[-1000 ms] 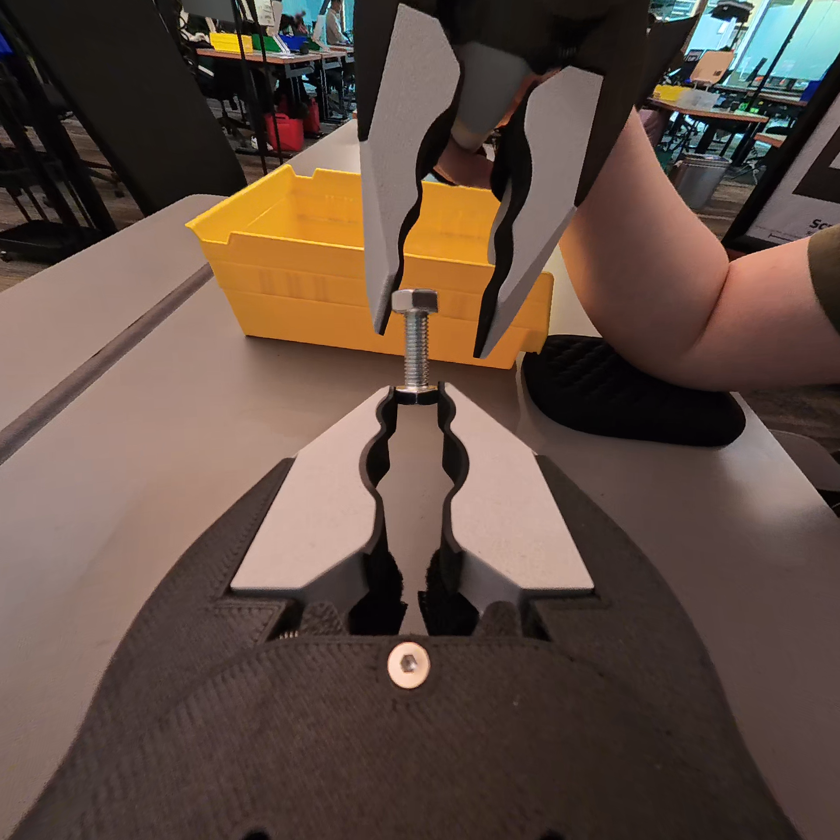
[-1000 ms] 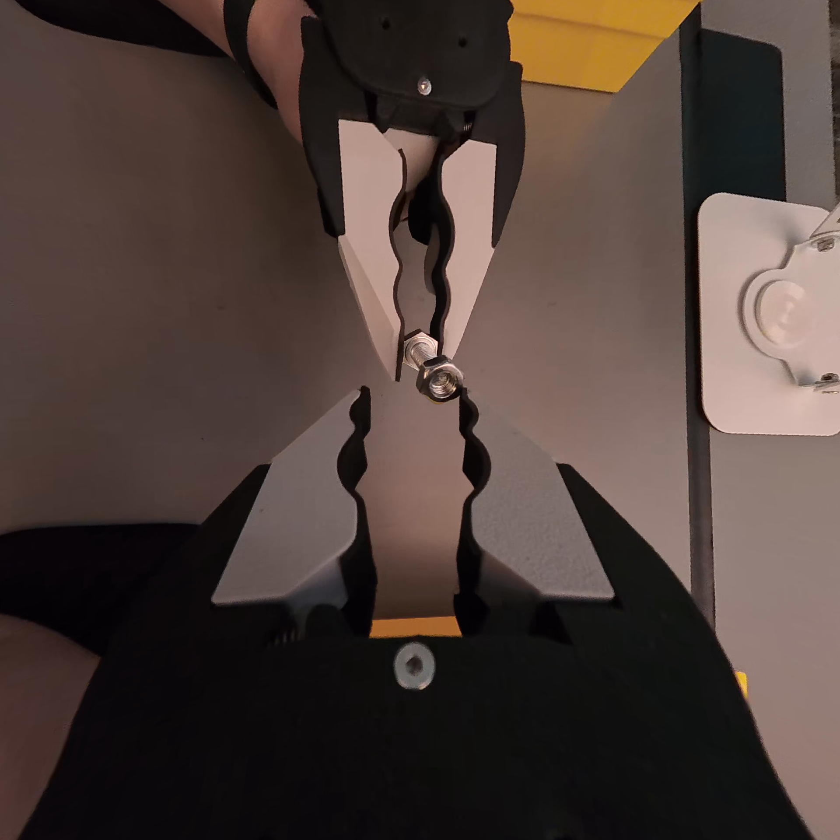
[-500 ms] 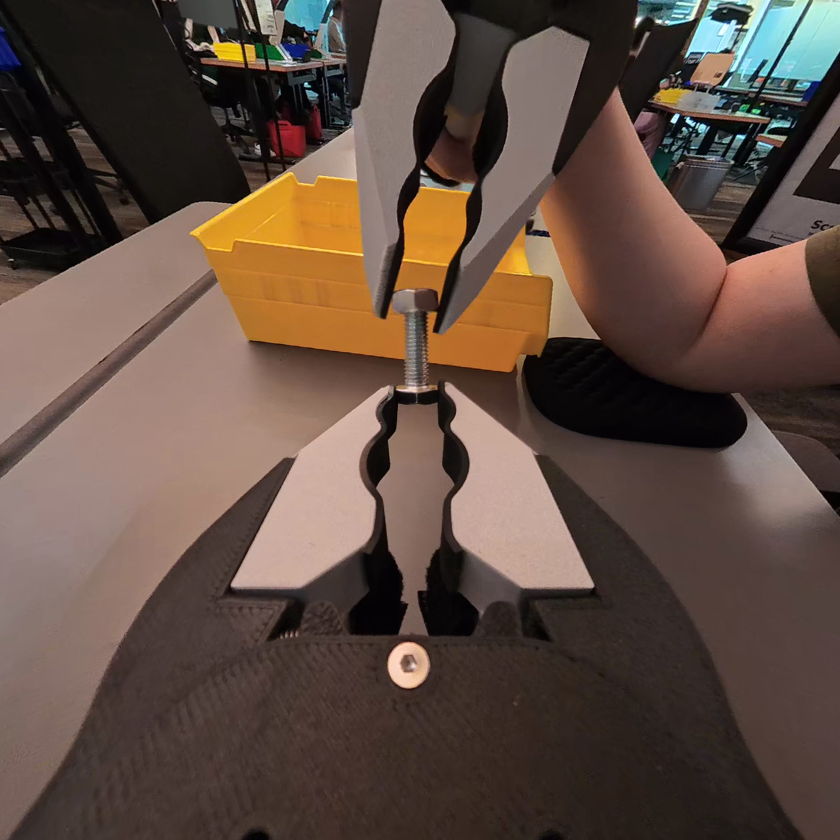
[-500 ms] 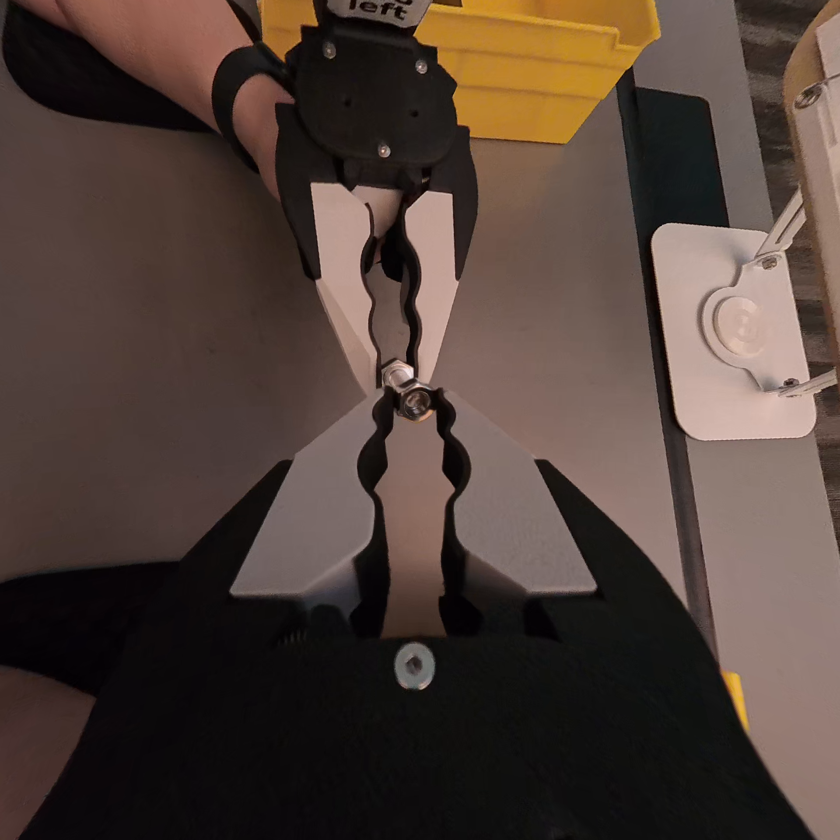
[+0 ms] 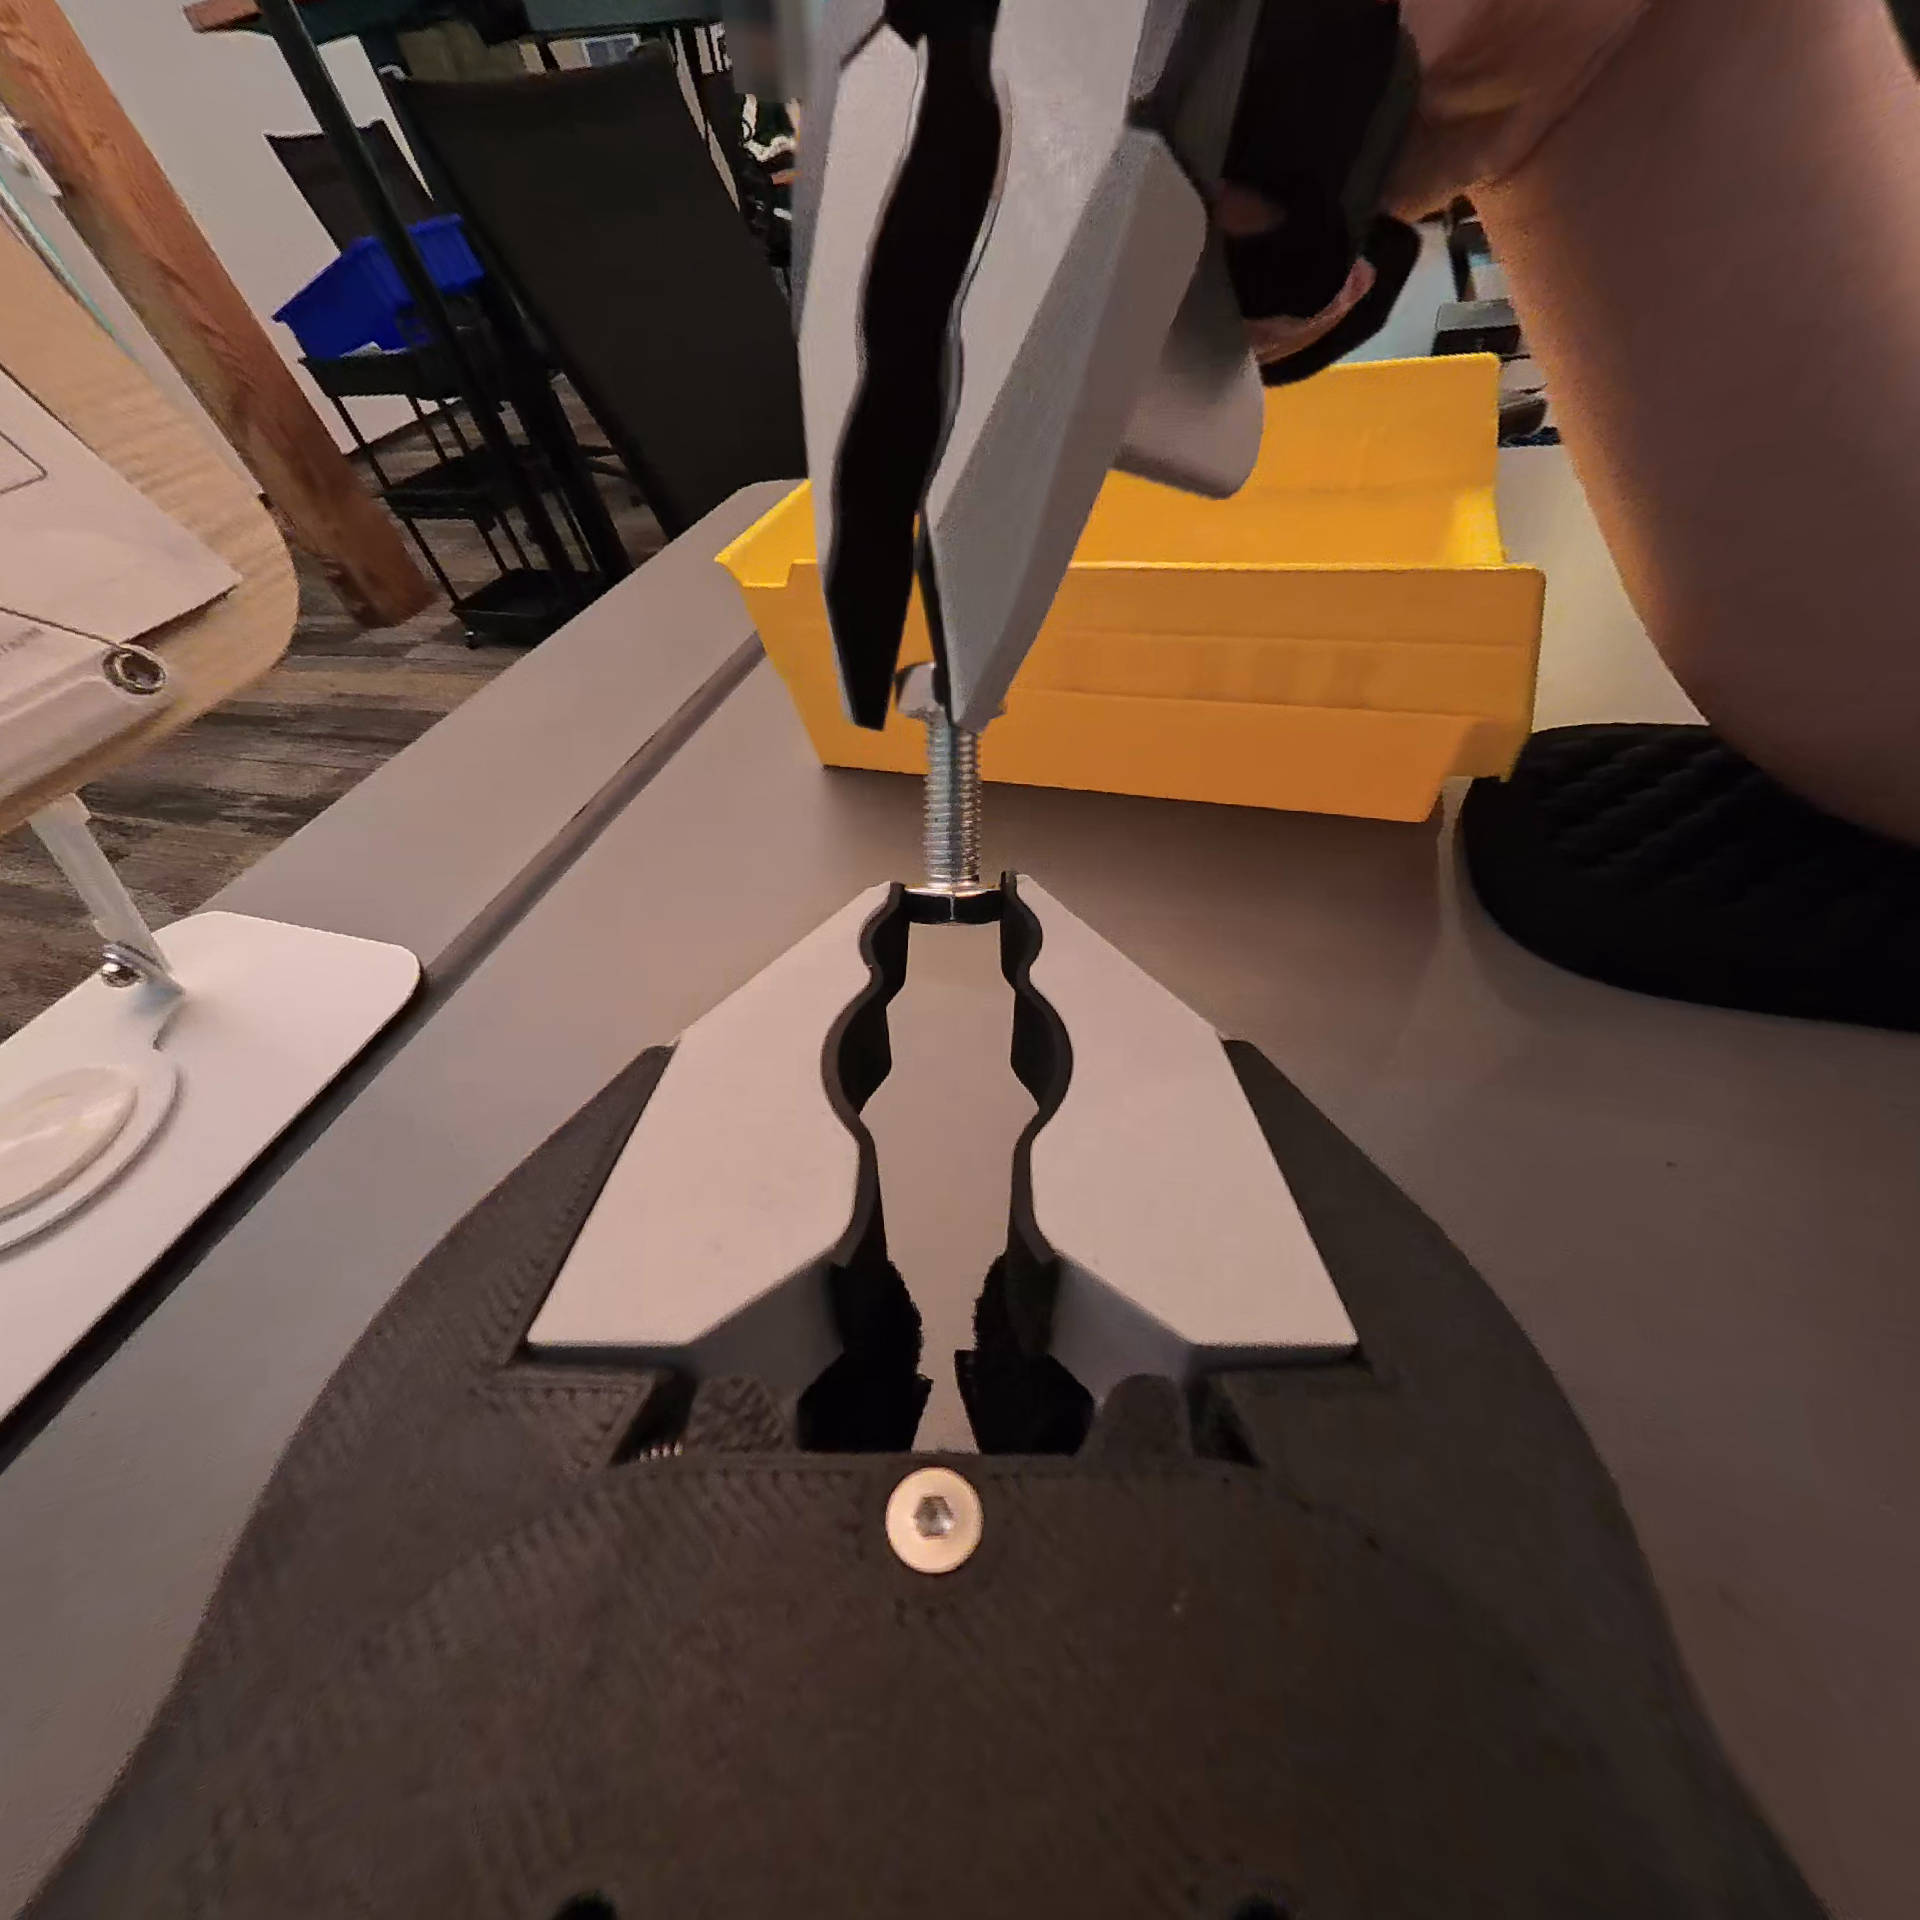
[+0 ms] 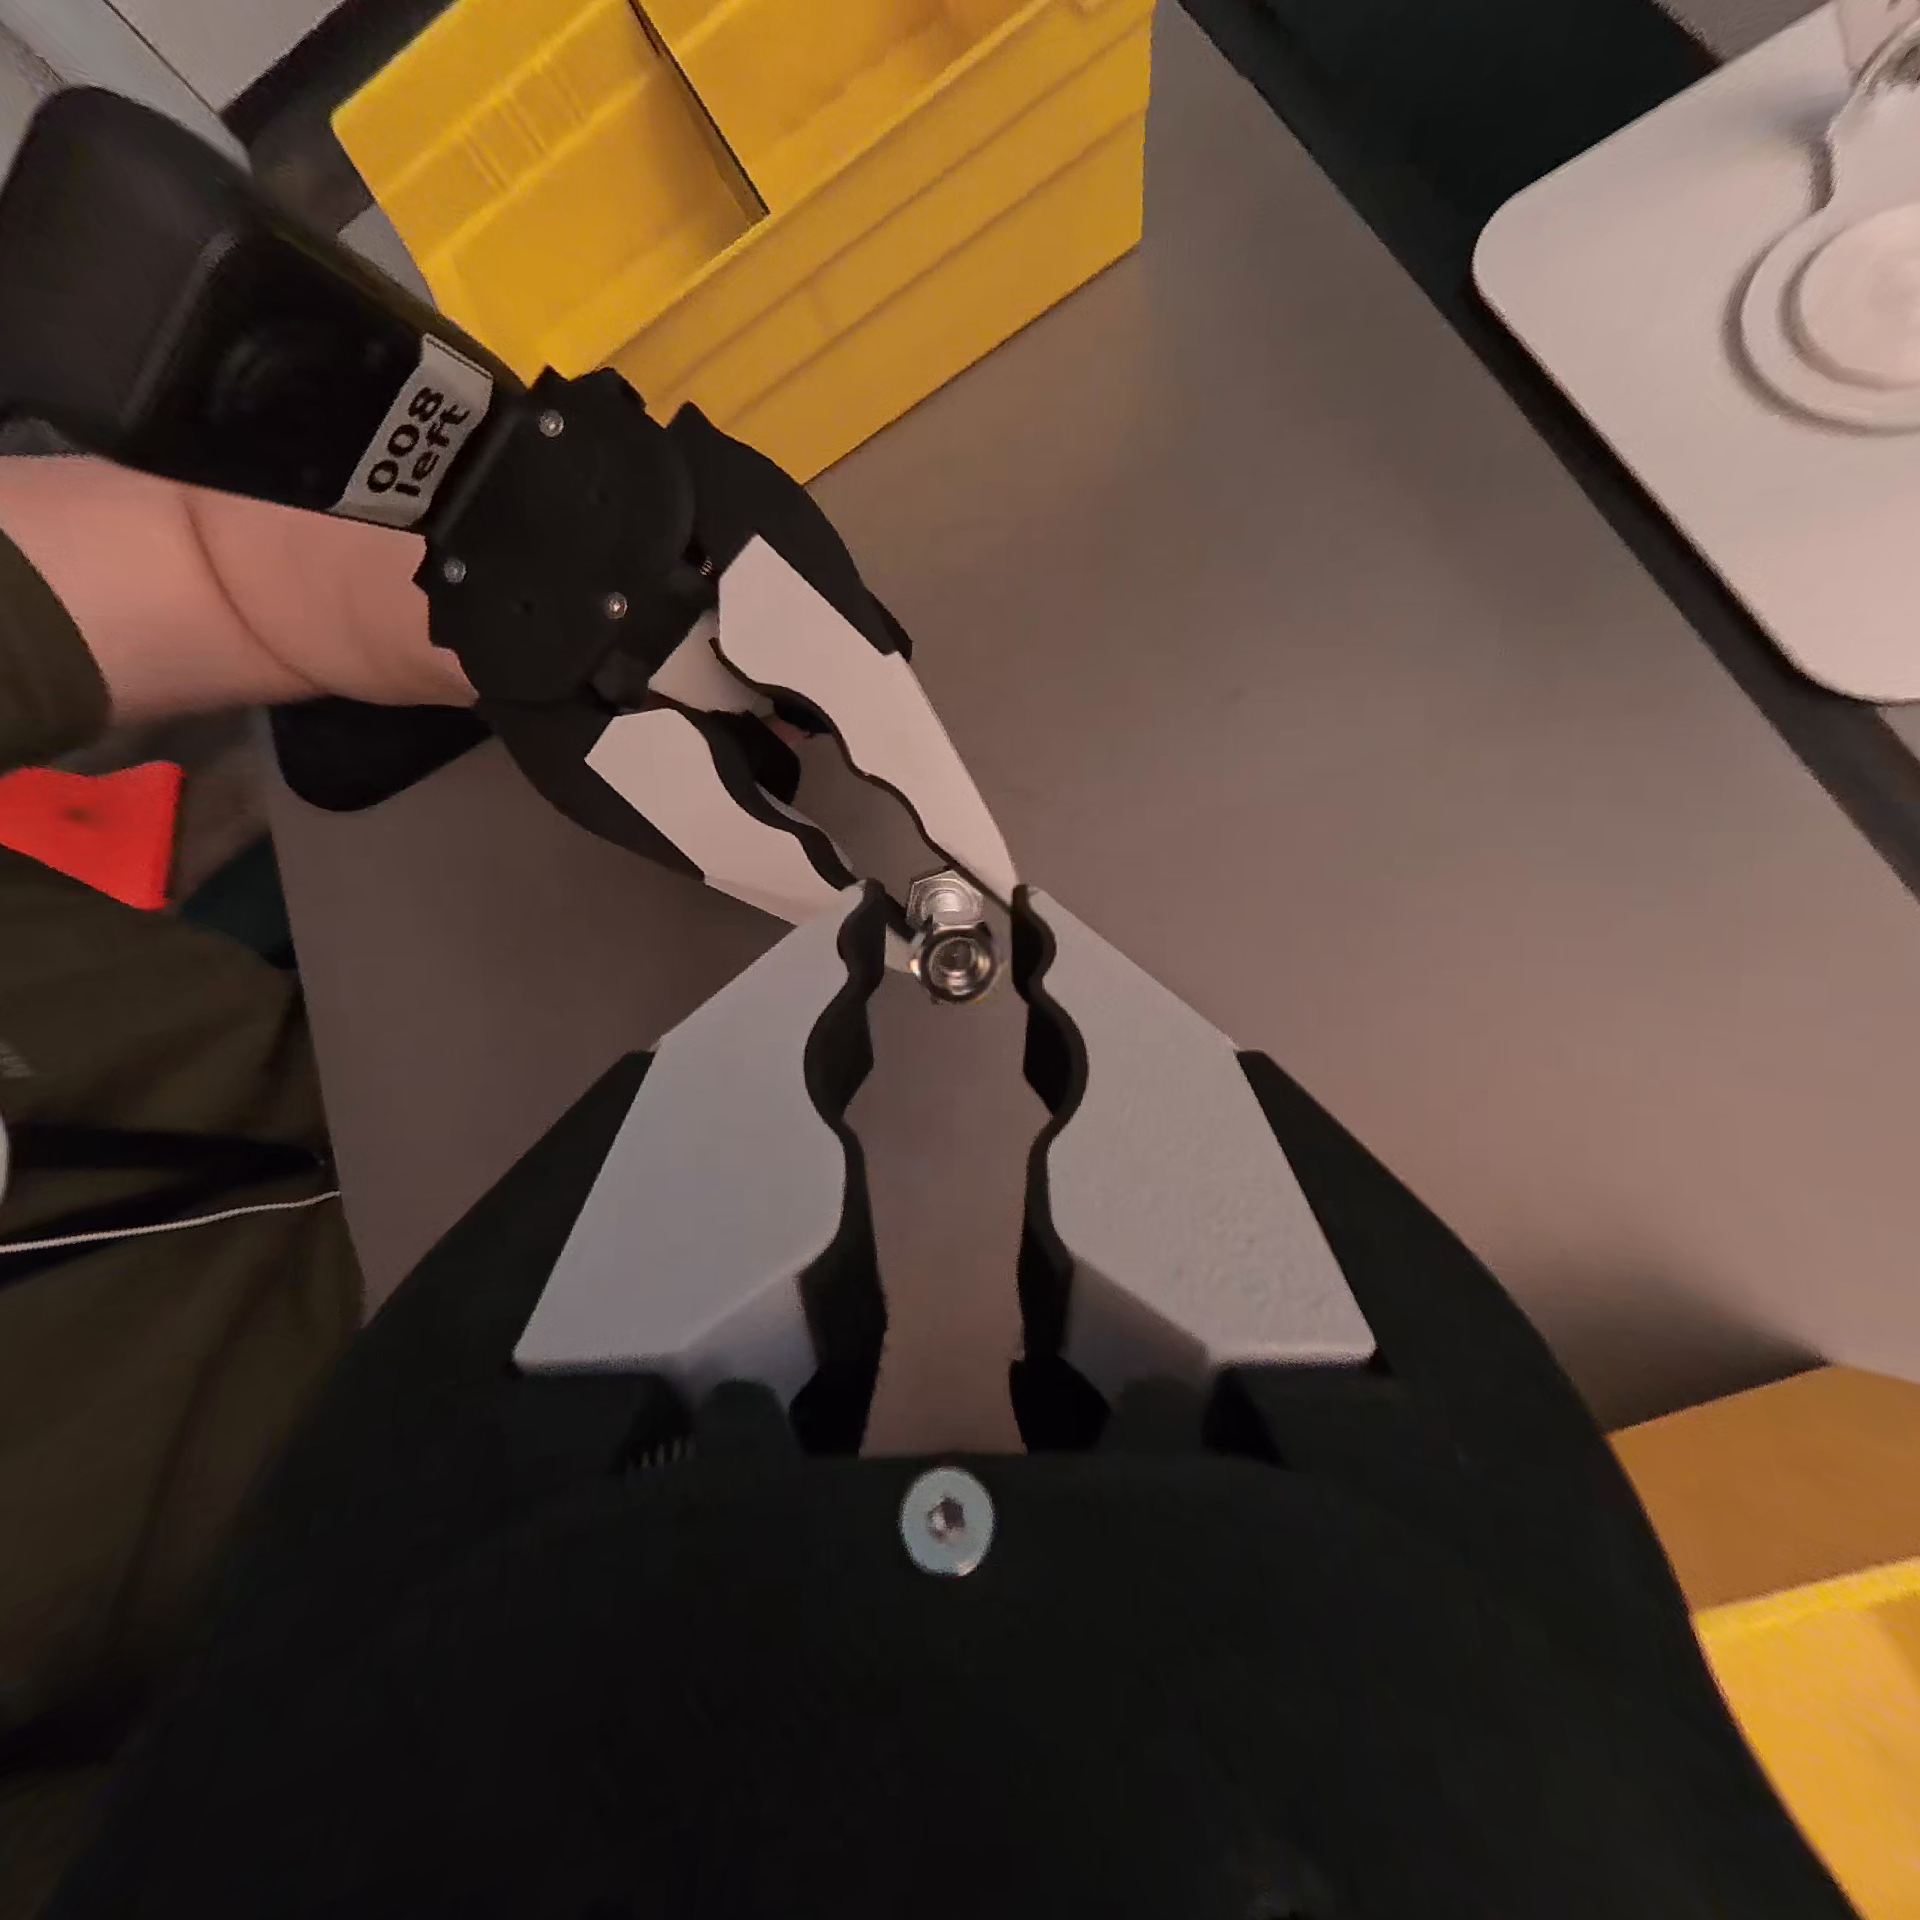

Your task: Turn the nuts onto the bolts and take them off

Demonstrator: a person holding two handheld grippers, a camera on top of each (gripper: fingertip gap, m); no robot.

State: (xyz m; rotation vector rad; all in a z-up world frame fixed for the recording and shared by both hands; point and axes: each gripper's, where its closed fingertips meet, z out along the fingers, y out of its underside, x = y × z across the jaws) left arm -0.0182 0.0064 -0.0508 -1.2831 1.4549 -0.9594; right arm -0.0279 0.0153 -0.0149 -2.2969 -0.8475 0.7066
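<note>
Between your two grippers stands one silver bolt [image 5: 954, 800], upright above the grey table [image 5: 1351, 1143], its thread bright and its hex head on top. Your left gripper [image 5: 951, 906] is clamped on the single nut [image 5: 953, 910] at the lower end; your right gripper [image 5: 925, 707] pinches the head from above. Behind sits one yellow bin [image 5: 1247, 644], plus one white stand base [image 5: 260, 1029] at left.

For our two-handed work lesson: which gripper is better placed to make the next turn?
Probably the right gripper: it clamps the bolt head end-on, so it can twist; the left gripper pins the nut sideways.
</note>
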